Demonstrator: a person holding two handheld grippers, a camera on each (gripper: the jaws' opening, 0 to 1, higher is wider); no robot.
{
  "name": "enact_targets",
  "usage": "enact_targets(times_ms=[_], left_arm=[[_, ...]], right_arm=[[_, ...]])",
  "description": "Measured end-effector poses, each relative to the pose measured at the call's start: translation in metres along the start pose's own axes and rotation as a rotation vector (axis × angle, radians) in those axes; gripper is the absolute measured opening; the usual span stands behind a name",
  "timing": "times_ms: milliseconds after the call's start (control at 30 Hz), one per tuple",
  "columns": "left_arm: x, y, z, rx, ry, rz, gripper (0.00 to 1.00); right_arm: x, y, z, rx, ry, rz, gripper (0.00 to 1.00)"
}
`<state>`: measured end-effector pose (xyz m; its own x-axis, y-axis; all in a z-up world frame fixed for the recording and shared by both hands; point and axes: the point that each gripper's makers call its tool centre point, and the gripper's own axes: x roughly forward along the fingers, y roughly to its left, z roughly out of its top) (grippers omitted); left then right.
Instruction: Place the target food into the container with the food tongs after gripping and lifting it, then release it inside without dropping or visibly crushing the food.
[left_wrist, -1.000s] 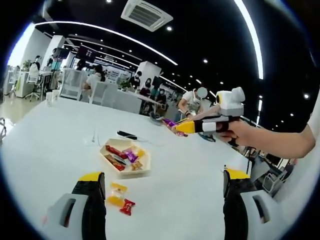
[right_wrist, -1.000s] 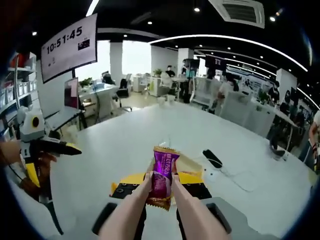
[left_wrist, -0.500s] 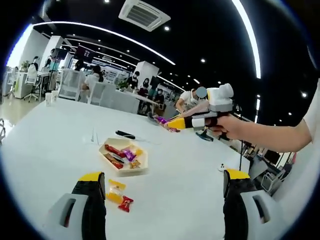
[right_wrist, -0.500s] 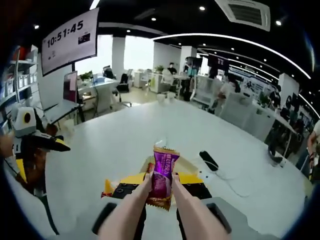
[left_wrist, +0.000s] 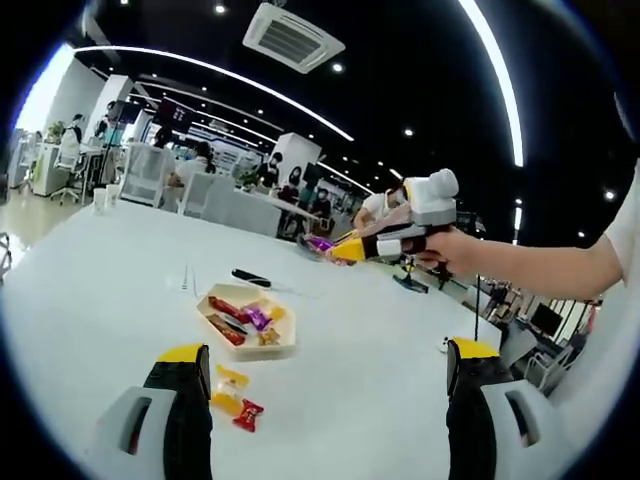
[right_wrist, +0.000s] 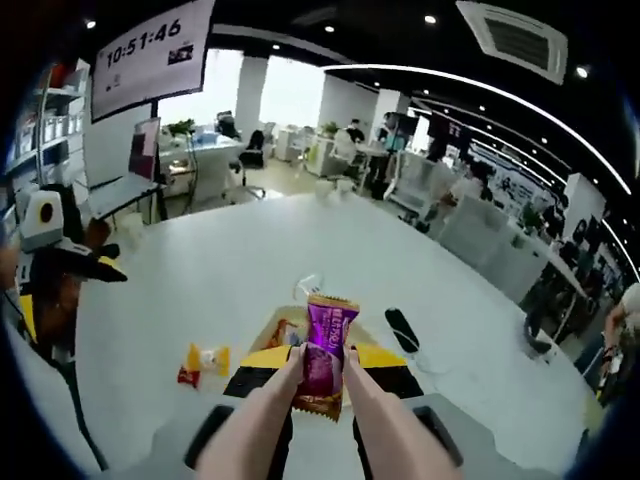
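My right gripper (right_wrist: 325, 362) is shut on a pair of flesh-coloured food tongs (right_wrist: 265, 415). The tong tips pinch a purple wrapped candy (right_wrist: 326, 352) upright above the table. Under it lies the pale container tray (right_wrist: 272, 322). In the left gripper view a hand holds the right gripper (left_wrist: 345, 248) high above and beyond the tray (left_wrist: 282, 345), with the purple candy (left_wrist: 319, 243) at the tong tips. The tray holds several wrapped candies. My left gripper (left_wrist: 330, 400) is open with nothing between its jaws, low over the white table (left_wrist: 100, 290).
A yellow candy (left_wrist: 232, 377) and a red candy (left_wrist: 246, 414) lie loose on the table by the tray's near side. A black bar-shaped object (left_wrist: 252, 276) lies beyond the tray. The left gripper (right_wrist: 60, 262) sits at the left of the right gripper view. Desks and people stand behind.
The right gripper has carried the purple candy slightly up and left, towards the tray. The loose yellow and red candies have come into the right gripper view. The left gripper stays open.
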<state>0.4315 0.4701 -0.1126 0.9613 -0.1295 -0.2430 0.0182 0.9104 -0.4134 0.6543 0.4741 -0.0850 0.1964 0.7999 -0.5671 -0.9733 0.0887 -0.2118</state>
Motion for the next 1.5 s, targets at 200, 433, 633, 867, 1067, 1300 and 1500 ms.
enact_targets(times_ms=[200,433,633,867,1067,1300,1500], left_arm=[[-0.009,0.006,0.008,-0.035,-0.073,0.027,0.99],[-0.012,0.008,0.005,-0.013,-0.054,0.042,0.99],[-0.014,0.019,0.019,-0.054,-0.113,0.077,0.99],[-0.022,0.025,0.033,-0.067,-0.152,0.098,0.99],[-0.026,0.029,0.03,-0.085,-0.186,0.114,0.99],[-0.03,0.021,0.017,-0.093,-0.168,0.127,0.99],[-0.022,0.019,0.003,-0.114,-0.118,0.113,0.99]], right_arm=[[0.007,-0.004,0.013,0.005,-0.014,0.023,0.21],[0.018,-0.007,0.009,0.003,0.006,0.038,0.21],[0.025,0.004,0.016,-0.069,0.001,0.067,0.22],[0.028,0.001,0.019,-0.041,0.002,0.079,0.21],[0.025,-0.003,0.02,-0.028,-0.006,0.073,0.22],[0.017,-0.014,0.004,0.036,-0.008,0.052,0.25],[0.006,-0.025,-0.055,0.097,0.077,0.061,0.25]])
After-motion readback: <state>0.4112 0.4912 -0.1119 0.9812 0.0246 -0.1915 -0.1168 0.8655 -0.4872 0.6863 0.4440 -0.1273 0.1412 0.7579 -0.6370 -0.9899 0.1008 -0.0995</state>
